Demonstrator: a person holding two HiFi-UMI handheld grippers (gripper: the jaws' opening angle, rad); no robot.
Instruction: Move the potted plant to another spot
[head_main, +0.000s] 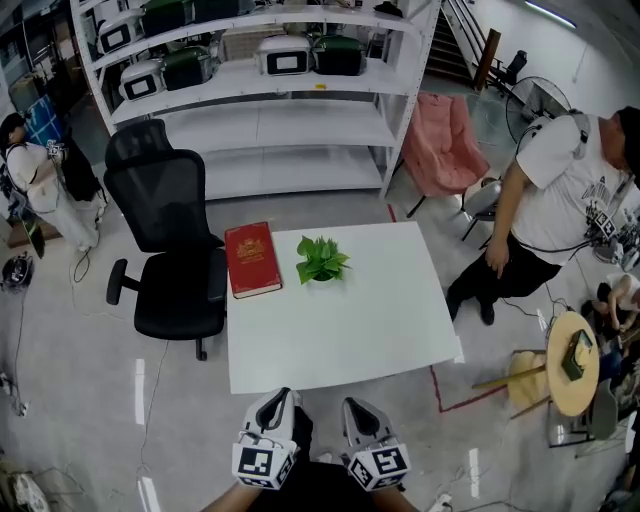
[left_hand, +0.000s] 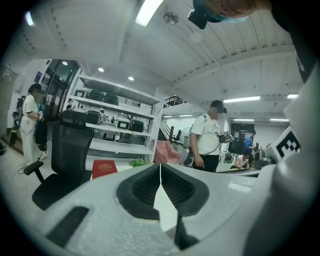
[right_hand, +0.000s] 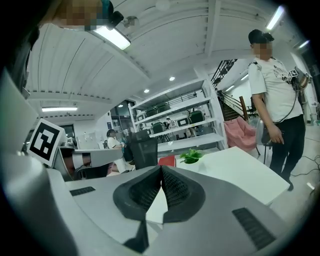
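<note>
The plant (head_main: 321, 260) stood on the white desk (head_main: 370, 320), at the far side and a little left of the middle. It stood straight up in a small white pot, so its long way ran up and down. From above, its green leaves spread out to all sides, a bit wider from left to right. In the right gripper view the plant (right_hand: 191, 156) showed far off on the desk, with its leaves pointing up.

A red book (head_main: 252, 259) lay flat just left of the plant, close but not touching. Its long way ran from near to far. A black chair (head_main: 165, 240) stood at the left of the desk. A white shelf (head_main: 260, 110) stood far behind. A person (head_main: 550, 200) in a white shirt stood to the right of the desk.

The left hand-held gripper (head_main: 283, 396) and the right hand-held gripper (head_main: 352, 405) were side by side at the near edge of the desk, well apart from the plant. Both pointed toward the far side. The jaws of each were pressed together, with nothing between them.
</note>
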